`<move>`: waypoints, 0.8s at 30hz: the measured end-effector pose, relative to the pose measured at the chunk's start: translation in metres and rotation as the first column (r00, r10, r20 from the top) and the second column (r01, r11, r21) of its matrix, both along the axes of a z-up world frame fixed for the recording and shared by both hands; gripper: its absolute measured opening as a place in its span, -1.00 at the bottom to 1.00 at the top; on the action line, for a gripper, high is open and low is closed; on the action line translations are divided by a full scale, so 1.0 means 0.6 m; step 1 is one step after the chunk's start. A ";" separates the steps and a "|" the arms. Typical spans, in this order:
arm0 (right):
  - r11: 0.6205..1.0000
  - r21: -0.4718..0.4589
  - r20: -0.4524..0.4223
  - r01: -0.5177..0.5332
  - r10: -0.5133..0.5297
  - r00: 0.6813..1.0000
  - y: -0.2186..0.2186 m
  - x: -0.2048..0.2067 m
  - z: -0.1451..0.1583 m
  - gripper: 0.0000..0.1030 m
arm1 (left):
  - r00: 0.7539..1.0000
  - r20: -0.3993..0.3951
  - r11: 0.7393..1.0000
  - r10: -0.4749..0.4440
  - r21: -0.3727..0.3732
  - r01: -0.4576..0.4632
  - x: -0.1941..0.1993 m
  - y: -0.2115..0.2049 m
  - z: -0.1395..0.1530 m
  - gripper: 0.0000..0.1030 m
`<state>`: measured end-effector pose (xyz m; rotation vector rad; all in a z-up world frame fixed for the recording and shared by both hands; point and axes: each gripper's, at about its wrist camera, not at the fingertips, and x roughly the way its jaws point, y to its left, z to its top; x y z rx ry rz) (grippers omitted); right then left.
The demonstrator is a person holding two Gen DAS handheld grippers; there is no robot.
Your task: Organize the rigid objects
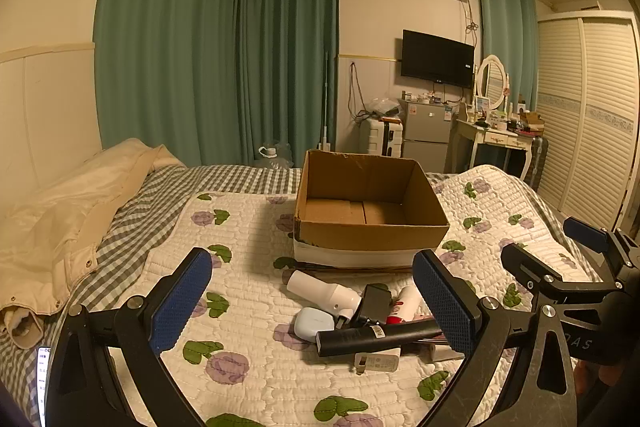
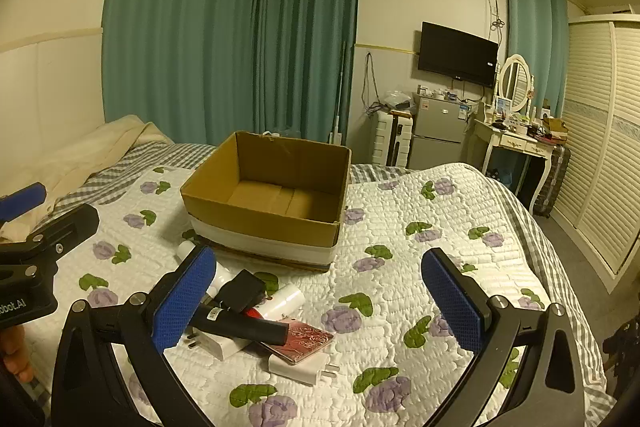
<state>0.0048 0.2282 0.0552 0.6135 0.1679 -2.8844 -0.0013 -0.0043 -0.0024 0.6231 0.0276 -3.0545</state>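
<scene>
I hold both grippers, left gripper (image 1: pixel 312 303) and right gripper (image 2: pixel 320 301), with fingers wide apart and empty above the floral quilted bed (image 2: pixel 400 219). The rigid clutter lies just before the open brown cardboard box (image 1: pixel 370 231). The long black cylindrical flashlight (image 1: pixel 376 337) on top looks stiff, smooth, likely to roll; I'd pinch it mid-barrel.

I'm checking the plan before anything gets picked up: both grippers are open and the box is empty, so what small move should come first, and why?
Probably ease the open left hand-held gripper down onto the black cylinder. It lies on top of the pile in front of the empty cardboard box, between that gripper's fingers, so lifting it should disturb the least.
</scene>
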 end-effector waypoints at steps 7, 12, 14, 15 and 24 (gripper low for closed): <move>1.000 0.006 0.002 -0.009 0.009 1.000 -0.004 -0.001 -0.001 1.00 | 1.000 0.000 1.000 -0.001 -0.001 0.001 0.000 0.000 0.000 0.99; 1.000 0.010 0.003 -0.015 0.015 1.000 -0.005 0.000 -0.002 1.00 | 1.000 0.001 1.000 0.001 0.000 -0.001 0.000 -0.002 -0.002 0.99; 1.000 0.013 0.003 -0.017 0.017 1.000 -0.007 0.000 -0.002 1.00 | 1.000 0.003 1.000 0.003 0.000 -0.003 0.000 -0.004 -0.003 0.99; 1.000 0.014 0.003 -0.018 0.018 1.000 -0.007 0.001 -0.002 1.00 | 1.000 0.004 1.000 0.004 0.000 -0.004 -0.001 -0.006 -0.004 0.99; 0.998 0.031 0.014 -0.049 0.049 0.999 -0.016 0.002 -0.009 1.00 | 1.000 0.008 1.000 0.013 -0.001 -0.013 0.001 -0.012 -0.006 0.99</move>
